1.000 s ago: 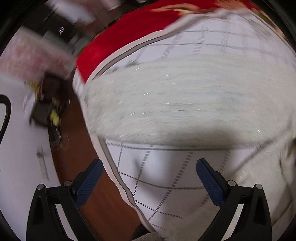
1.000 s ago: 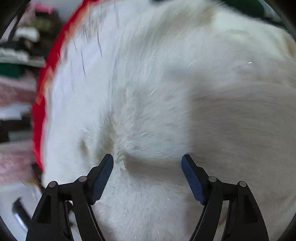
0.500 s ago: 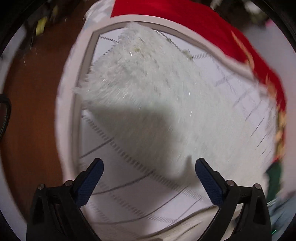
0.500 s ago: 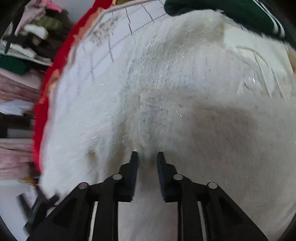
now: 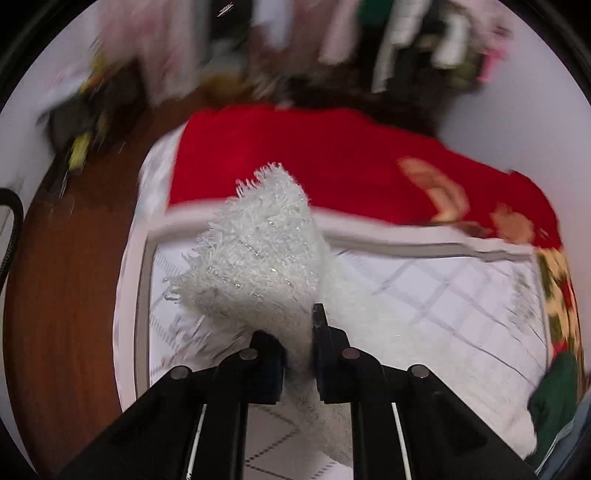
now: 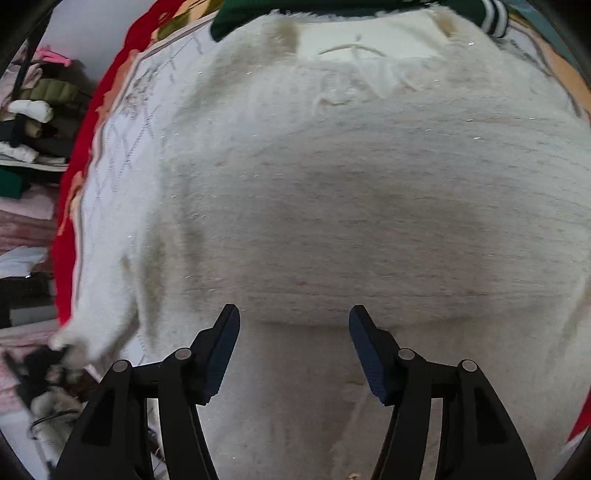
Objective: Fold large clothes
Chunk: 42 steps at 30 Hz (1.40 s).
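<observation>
A fluffy white sweater [image 6: 332, 206] lies spread over a quilted white bedspread [image 5: 443, 295] with a red border. My left gripper [image 5: 299, 332] is shut on a shaggy end of the white sweater [image 5: 258, 258], which stands up above the jaws over the bed's corner. My right gripper [image 6: 293, 328] is open and empty, just above the sweater's body; its neck opening faces away at the top.
A dark green garment [image 6: 280, 14] lies at the far edge of the bed, also at the right in the left wrist view [image 5: 554, 398]. Brown wooden floor [image 5: 66, 295] runs left of the bed. Stacked clothes on shelves [image 6: 33, 122] stand at the left.
My left gripper has shut on the sweater's shaggy end and lifted it. My right gripper, shut on the sweater half a second ago, has opened and let go.
</observation>
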{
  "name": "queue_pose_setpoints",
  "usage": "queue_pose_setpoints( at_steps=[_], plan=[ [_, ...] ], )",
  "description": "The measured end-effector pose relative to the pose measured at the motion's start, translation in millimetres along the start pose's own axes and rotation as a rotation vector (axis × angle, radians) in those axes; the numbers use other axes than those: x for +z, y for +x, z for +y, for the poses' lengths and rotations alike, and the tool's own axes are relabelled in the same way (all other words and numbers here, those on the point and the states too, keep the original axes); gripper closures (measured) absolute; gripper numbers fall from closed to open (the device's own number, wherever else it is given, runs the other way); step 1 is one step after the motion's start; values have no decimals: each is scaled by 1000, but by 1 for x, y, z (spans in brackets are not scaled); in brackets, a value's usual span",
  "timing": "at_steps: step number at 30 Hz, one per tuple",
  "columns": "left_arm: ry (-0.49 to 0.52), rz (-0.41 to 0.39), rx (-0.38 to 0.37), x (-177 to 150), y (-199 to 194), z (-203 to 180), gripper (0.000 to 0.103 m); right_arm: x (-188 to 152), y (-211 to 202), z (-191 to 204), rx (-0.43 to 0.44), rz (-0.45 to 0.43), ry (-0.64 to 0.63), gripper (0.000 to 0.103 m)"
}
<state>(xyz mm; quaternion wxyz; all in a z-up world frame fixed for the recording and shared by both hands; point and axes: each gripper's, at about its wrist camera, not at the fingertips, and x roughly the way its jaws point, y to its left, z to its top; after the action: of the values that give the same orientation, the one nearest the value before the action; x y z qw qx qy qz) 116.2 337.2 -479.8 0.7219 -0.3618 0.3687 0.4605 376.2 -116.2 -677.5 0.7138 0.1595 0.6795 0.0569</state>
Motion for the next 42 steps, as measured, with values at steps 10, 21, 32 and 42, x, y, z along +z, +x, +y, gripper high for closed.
queue_pose_setpoints(
  at_steps=[10, 21, 32, 42],
  plan=[
    [625, -220, -139, -66, -123, -156, 94, 21, -27, -37, -59, -119, 43, 3],
    [1094, 90, -478, -322, -199, -301, 94, -22, -114, -239, -133, -190, 321, 3],
    [1286, 289, -436, -426, -159, -328, 52, -64, -142, -341, -167, -191, 409, 3],
    [1143, 283, -411, -334, -157, -311, 10, -56, -151, -336, 129, -203, 514, 4]
  ],
)
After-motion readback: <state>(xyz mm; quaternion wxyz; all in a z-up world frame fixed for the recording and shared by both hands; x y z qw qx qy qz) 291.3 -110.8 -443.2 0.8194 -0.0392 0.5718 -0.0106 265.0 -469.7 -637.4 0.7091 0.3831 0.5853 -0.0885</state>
